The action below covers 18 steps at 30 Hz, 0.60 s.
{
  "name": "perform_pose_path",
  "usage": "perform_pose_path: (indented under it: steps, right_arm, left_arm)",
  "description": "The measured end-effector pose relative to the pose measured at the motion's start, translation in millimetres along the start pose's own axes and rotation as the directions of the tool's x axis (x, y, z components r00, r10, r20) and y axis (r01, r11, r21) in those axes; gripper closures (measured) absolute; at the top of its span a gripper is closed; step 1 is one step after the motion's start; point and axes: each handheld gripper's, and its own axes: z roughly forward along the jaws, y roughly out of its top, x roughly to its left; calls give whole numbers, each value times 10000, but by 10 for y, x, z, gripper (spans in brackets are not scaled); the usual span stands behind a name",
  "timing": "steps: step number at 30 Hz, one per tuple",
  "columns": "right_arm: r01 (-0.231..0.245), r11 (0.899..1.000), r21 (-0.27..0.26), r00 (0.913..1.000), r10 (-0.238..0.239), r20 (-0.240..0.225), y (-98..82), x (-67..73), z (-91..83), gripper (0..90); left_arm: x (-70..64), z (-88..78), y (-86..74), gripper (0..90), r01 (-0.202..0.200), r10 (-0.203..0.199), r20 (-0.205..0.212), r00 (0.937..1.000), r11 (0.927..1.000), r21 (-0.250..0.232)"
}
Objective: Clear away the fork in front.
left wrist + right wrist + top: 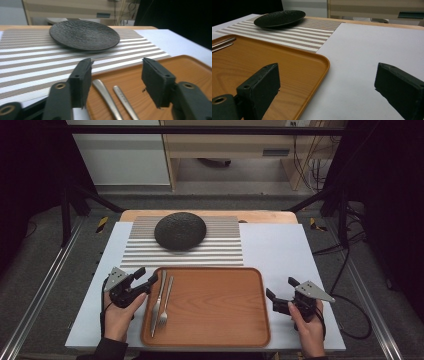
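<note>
A wooden tray (215, 305) lies on the white table top near the front edge. A knife (157, 305) and a fork (165, 301) lie side by side along its left side, handles pointing away. My left gripper (146, 276) hovers at the tray's far left corner, open, with nothing between its jaws. In the left gripper view the two handles (105, 96) lie just below and between the jaws of the left gripper (116, 75). My right gripper (281, 287) stands open beside the tray's right edge, holding nothing; in its own view the right gripper (327, 82) straddles the tray's corner (322, 62).
A dark textured plate (180, 231) sits on a striped placemat (220, 251) behind the tray. White table surface (280, 245) stretches to the right of the mat. Black frame posts stand at both sides of the table.
</note>
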Motion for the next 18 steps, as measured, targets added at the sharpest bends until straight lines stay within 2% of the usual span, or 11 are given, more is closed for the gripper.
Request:
perform_pose_path:
  steps: [4,9,13,18]
  right_arm:
    - [71,10000,-50,10000,-71,26,2,10,-12,62]
    - [91,9999,-53,10000,-91,24,-2,5,-11,61]
    - [142,9999,-92,9999,-142,-11,1,14,-18,63]
    - [197,9997,-115,9998,-198,-13,4,16,-22,62]
  left_arm:
    - [-13,1,-49,337,-460,461,-136,9988,9989,37]
    - [-2,-41,-46,306,-594,590,-228,9980,9980,-192]
    - [7,-83,-50,275,-1048,1034,-460,9936,9941,-290]
    - [24,-120,-49,235,-1679,1638,-879,9826,9850,-409]
